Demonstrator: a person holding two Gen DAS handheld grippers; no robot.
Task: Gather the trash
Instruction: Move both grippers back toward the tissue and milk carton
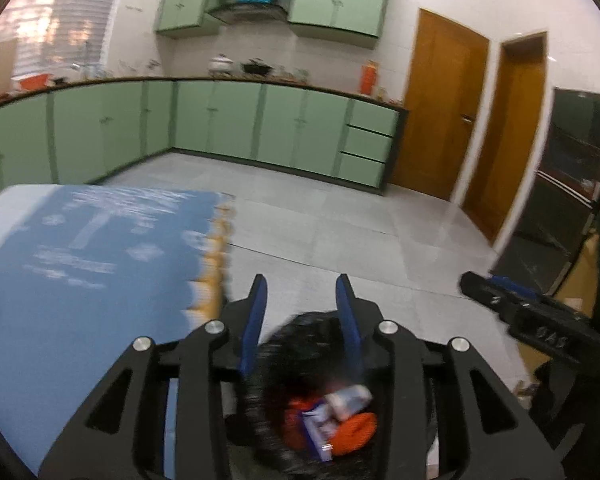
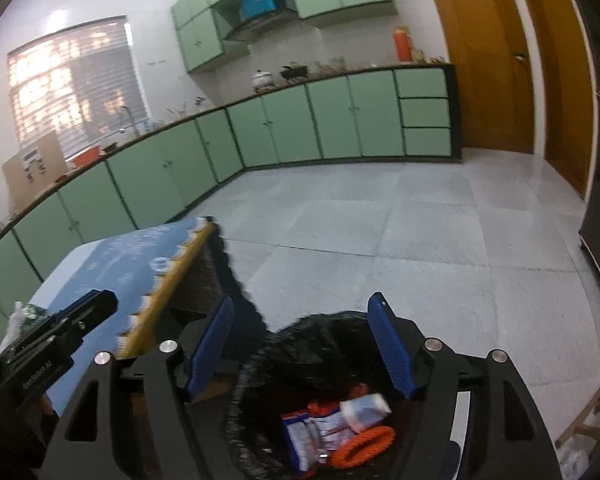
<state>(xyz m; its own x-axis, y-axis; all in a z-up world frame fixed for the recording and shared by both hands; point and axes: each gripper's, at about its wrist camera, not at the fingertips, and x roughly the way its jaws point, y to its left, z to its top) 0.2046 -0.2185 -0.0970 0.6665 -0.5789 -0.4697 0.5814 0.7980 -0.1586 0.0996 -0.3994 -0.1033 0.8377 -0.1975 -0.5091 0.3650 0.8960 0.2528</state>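
Note:
A bin lined with a black bag (image 1: 300,344) (image 2: 324,348) stands on the floor below both grippers, beside the table. Inside lie a blue-white wrapper (image 1: 318,424) (image 2: 312,436), a pale crumpled packet (image 1: 348,398) (image 2: 364,406) and an orange ring-shaped thing (image 1: 356,432) (image 2: 362,448). My left gripper (image 1: 302,288) is open and empty above the bin. My right gripper (image 2: 304,308) is open and empty above it too; its body shows in the left wrist view (image 1: 540,320). The left gripper's body shows in the right wrist view (image 2: 56,340).
A table with a blue patterned cloth (image 1: 80,256) (image 2: 132,268) stands to the left of the bin; something white and crumpled (image 2: 18,320) lies on its near left. Green cabinets (image 1: 236,120), wooden doors (image 1: 440,100) and a dark glass cabinet (image 1: 568,184) line the walls.

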